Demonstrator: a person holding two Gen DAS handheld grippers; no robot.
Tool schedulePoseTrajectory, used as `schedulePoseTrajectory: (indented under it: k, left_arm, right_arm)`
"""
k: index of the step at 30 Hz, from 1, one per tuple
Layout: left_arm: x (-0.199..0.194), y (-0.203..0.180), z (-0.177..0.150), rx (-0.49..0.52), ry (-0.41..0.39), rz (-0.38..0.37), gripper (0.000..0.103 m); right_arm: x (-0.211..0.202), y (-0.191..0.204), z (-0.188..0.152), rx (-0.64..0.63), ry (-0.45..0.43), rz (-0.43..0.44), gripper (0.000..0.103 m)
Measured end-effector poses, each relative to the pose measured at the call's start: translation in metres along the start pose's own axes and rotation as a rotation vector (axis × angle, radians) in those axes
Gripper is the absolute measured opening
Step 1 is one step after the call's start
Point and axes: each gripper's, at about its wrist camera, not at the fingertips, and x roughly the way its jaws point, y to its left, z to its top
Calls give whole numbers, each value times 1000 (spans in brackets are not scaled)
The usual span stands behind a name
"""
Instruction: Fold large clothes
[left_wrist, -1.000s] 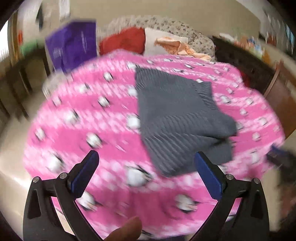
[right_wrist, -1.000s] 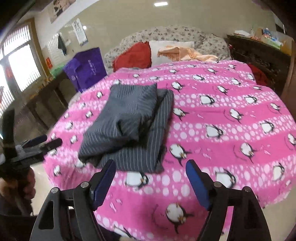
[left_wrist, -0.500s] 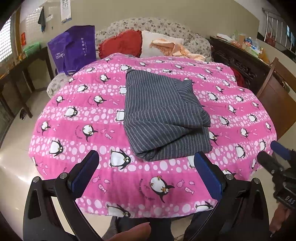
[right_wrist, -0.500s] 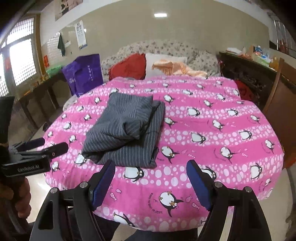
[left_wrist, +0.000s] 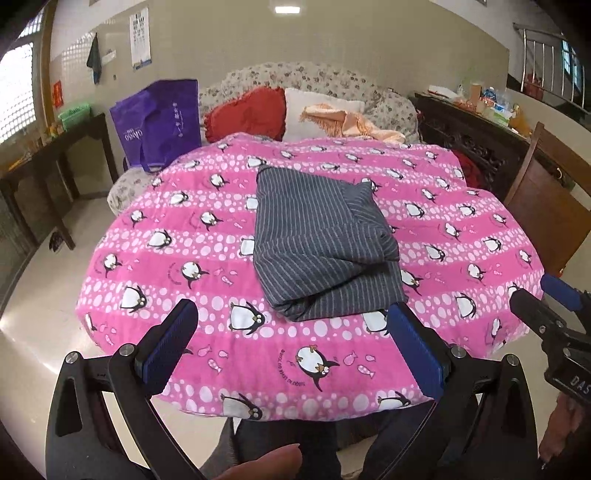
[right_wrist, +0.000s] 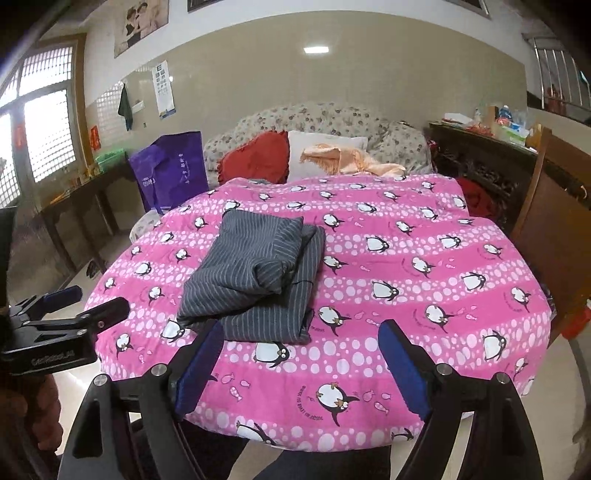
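A grey striped garment (left_wrist: 321, 240) (right_wrist: 255, 273) lies folded in a thick stack on the pink penguin blanket (left_wrist: 184, 240) (right_wrist: 424, 277) that covers the round table. My left gripper (left_wrist: 291, 309) hangs open in front of the table's near edge, short of the garment, with nothing between its blue pads. My right gripper (right_wrist: 301, 328) is also held back from the table; its jaws are opening and nothing is between them. Each gripper shows in the other's view: the right gripper (left_wrist: 546, 295) at the right edge, the left gripper (right_wrist: 85, 302) at the left edge.
Behind the table stand a floral sofa with a red cushion (left_wrist: 247, 114) and a purple bag (left_wrist: 159, 122). A wooden chair (left_wrist: 546, 206) is close to the table's right side, a dark sideboard (left_wrist: 476, 136) behind it. A dark side table (left_wrist: 44, 155) lines the left wall.
Both grippers have drawn back and risen from the table. The garment now looks smaller and farther off, and the blanket's front edge has come into view. The garment has not moved.
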Motion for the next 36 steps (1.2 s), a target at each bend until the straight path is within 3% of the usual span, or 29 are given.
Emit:
schedulePoseTrajectory:
  k: [32, 36]
  left_arm:
    - [11, -3, -19, -6, 45, -6, 103]
    - [13, -2, -20, -11, 52, -10, 103]
  right_arm:
    - [-1, 13, -18, 26, -6, 8, 84]
    - [-6, 13, -18, 35, -37, -35, 89]
